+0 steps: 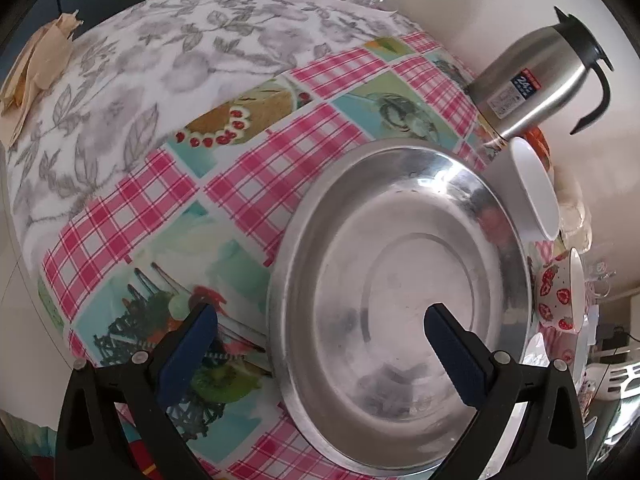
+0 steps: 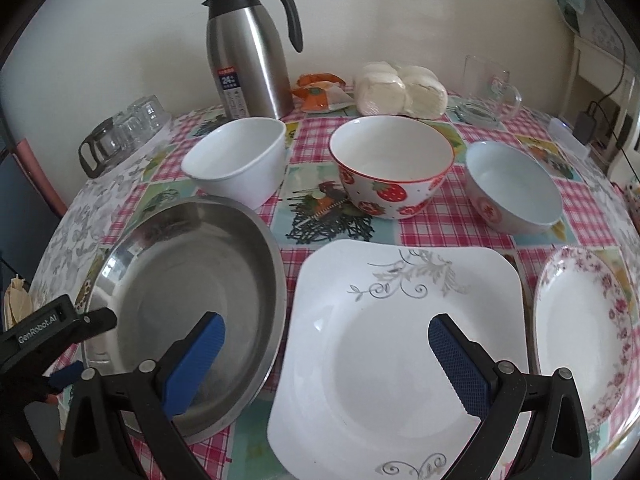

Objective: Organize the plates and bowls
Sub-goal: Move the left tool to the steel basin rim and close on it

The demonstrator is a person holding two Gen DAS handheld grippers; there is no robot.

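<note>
A round steel plate [image 2: 188,300] rests at the table's left front. Beside it lie a white square plate [image 2: 400,340] and a floral plate [image 2: 580,320]. Behind them stand a white bowl [image 2: 236,160], a strawberry bowl [image 2: 392,164] and a pale blue bowl [image 2: 516,184]. My right gripper [image 2: 328,356] is open, one finger over the steel plate and the other over the square plate. My left gripper [image 1: 320,332] is open astride the rim of the steel plate [image 1: 400,288], gripping nothing. The right wrist view shows the left gripper [image 2: 86,344] at that plate's left edge.
A steel thermos jug [image 2: 248,52] stands at the back, with upturned glass cups [image 2: 132,128] to its left. An orange packet [image 2: 320,92], wrapped buns [image 2: 400,88] and a glass mug [image 2: 492,88] line the back edge. The table's left edge lies close to the steel plate.
</note>
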